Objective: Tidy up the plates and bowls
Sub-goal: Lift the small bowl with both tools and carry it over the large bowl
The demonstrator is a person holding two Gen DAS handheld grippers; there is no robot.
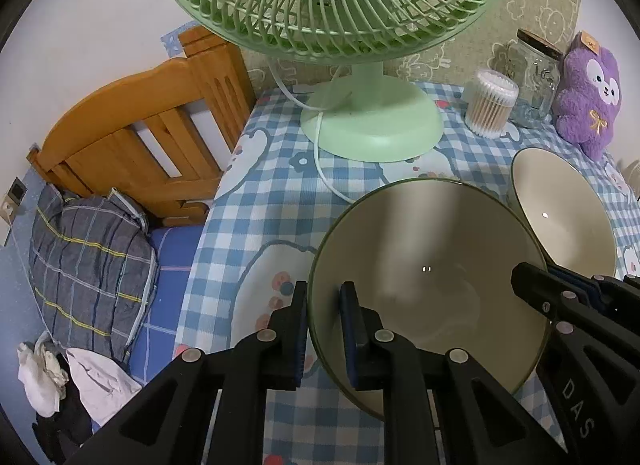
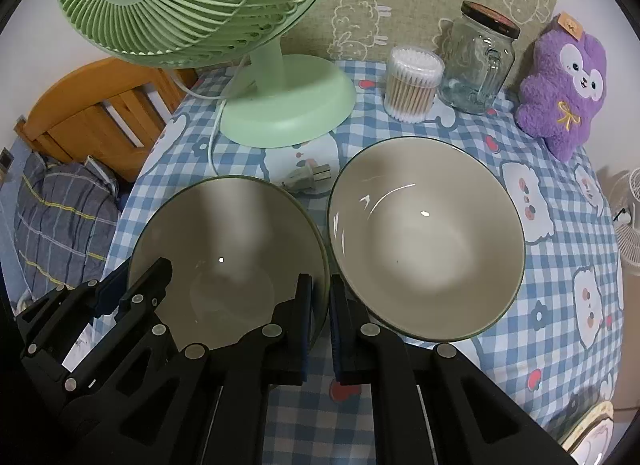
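1. Left gripper (image 1: 324, 329), lower centre of the left wrist view: clenched on the left rim of the nearer bowl (image 1: 432, 265), one finger outside the wall and one inside.
2. Right gripper (image 2: 320, 321), lower centre of the right wrist view: clenched on the right rim of that same bowl, one finger inside, the other in the narrow gap beside the second bowl (image 2: 428, 237).
3. Each gripper also shows in the other's view: the right one at the right edge of the left wrist view, the left one at the lower left of the right wrist view, gripping the bowl's far rim.
4. The nearer bowl, cream inside with a dark green rim, sits upright over the blue checked tablecloth (image 2: 560, 265); whether it touches the cloth I cannot tell.
5. The second bowl, matching in colour, stands upright just beside it, at centre right of the right wrist view; the rims are nearly touching.
6. Background, upper part of both views: green desk fan (image 2: 280, 105), its white plug (image 2: 308, 177) lying between the bowls, a tub of cotton swabs (image 2: 412, 85), a glass jar (image 2: 476, 65), a purple plush toy (image 2: 560, 85).
7. Left edge of both views: a wooden bed frame (image 1: 140, 137) and a plaid pillow (image 1: 88, 265).
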